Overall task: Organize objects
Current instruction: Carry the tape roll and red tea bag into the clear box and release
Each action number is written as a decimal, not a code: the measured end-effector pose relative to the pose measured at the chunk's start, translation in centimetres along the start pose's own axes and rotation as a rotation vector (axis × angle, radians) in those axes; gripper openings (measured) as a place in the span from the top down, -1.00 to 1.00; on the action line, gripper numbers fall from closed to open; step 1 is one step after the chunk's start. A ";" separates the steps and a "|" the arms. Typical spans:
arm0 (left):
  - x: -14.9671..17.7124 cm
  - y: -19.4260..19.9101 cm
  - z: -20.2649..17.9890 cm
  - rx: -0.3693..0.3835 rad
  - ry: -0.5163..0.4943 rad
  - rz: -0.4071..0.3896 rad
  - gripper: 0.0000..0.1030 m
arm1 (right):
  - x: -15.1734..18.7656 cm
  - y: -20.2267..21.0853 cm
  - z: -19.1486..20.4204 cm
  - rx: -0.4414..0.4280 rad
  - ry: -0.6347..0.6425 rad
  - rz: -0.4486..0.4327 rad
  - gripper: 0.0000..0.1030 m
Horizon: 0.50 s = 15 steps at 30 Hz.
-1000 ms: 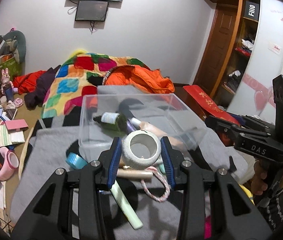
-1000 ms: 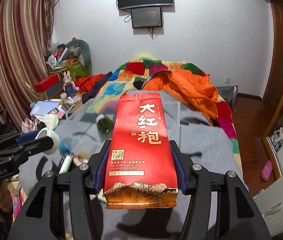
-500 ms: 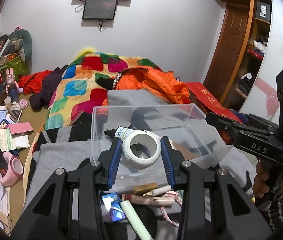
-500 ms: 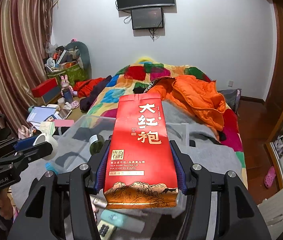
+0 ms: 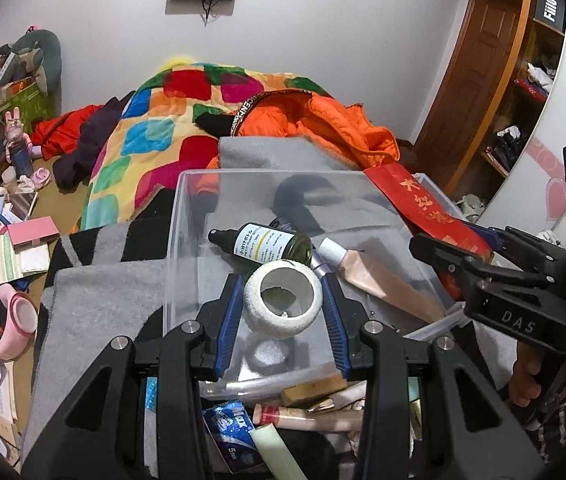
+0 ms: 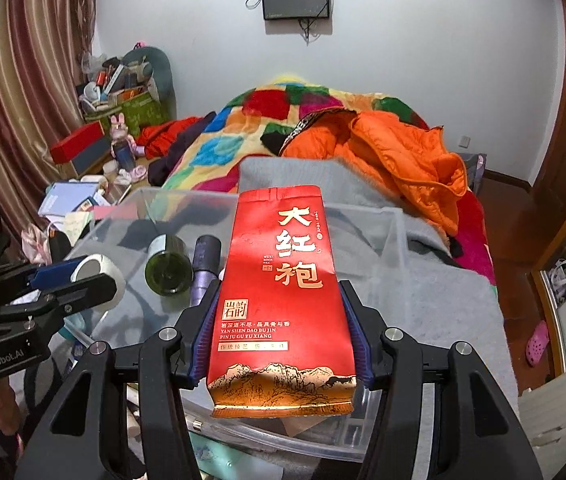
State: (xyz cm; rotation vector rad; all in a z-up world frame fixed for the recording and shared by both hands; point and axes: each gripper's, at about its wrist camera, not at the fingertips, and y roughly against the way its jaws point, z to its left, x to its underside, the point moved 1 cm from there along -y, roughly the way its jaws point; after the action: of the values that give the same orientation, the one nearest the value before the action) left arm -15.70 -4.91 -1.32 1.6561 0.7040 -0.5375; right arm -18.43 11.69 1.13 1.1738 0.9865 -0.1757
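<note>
Two grippers hang above the clear plastic bin (image 5: pixel 187 240) on the grey blanket (image 5: pixel 95 300). Largest, the red tea pouch (image 6: pixel 283 300) is clamped at its sides by the right gripper (image 6: pixel 281 332), long axis pointing away along the fingers. Smaller, the white tape roll (image 5: pixel 283 300) is pinched by the left gripper (image 5: pixel 283 316), its hole facing the camera.
</note>
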 end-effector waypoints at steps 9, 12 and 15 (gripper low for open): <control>0.2 -0.7 -0.4 -0.009 -0.016 0.016 0.24 | 0.4 -1.2 0.0 0.032 0.038 0.056 0.00; 0.3 -0.7 -0.5 -0.019 -0.027 0.017 0.24 | 0.4 -1.4 -0.1 0.036 0.035 0.065 -0.01; 0.4 -0.6 -0.6 -0.024 -0.031 0.015 0.22 | 0.5 -1.3 0.0 0.041 0.039 0.062 -0.01</control>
State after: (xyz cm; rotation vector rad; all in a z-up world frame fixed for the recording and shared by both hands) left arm -15.80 -4.14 -1.88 1.6267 0.6722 -0.5409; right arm -18.87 11.31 -0.12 1.2476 0.9830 -0.1241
